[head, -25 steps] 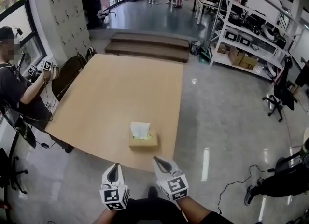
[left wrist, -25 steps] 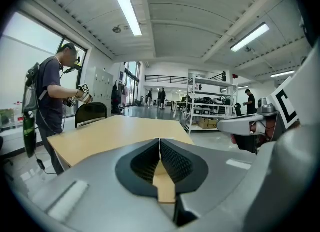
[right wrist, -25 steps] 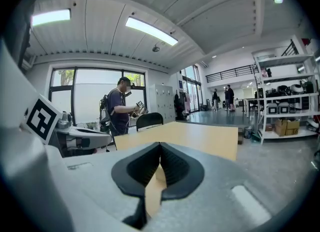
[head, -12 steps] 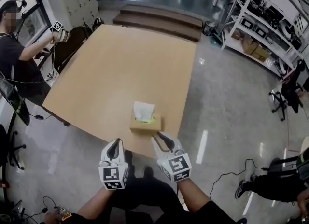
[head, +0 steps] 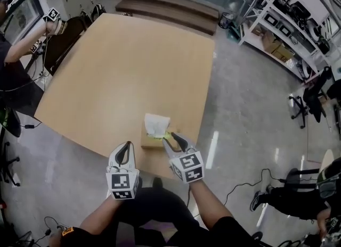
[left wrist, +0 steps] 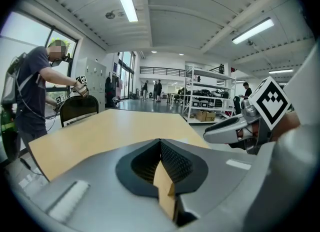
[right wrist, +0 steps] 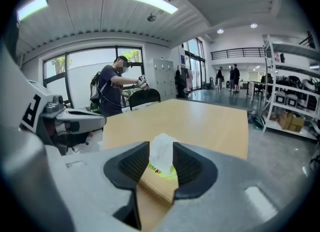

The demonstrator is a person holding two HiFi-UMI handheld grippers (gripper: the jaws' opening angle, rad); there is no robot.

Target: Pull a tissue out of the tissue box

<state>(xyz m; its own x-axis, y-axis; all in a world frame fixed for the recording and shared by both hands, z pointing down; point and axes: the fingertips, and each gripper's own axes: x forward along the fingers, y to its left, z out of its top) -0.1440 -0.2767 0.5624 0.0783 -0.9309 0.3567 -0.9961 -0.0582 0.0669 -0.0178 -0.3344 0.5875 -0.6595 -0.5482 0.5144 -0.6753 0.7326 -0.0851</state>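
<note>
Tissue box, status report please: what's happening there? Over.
Left gripper shut, empty. Right gripper jaws just opened, nothing between them, lined up on tissue. Tissue upright in tissue box, untouched. Nothing in the way.

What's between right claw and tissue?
Nothing. Right gripper view: right claw, jaws just opening, frames the tissue on its tissue box; bare gap, no contact.
</note>
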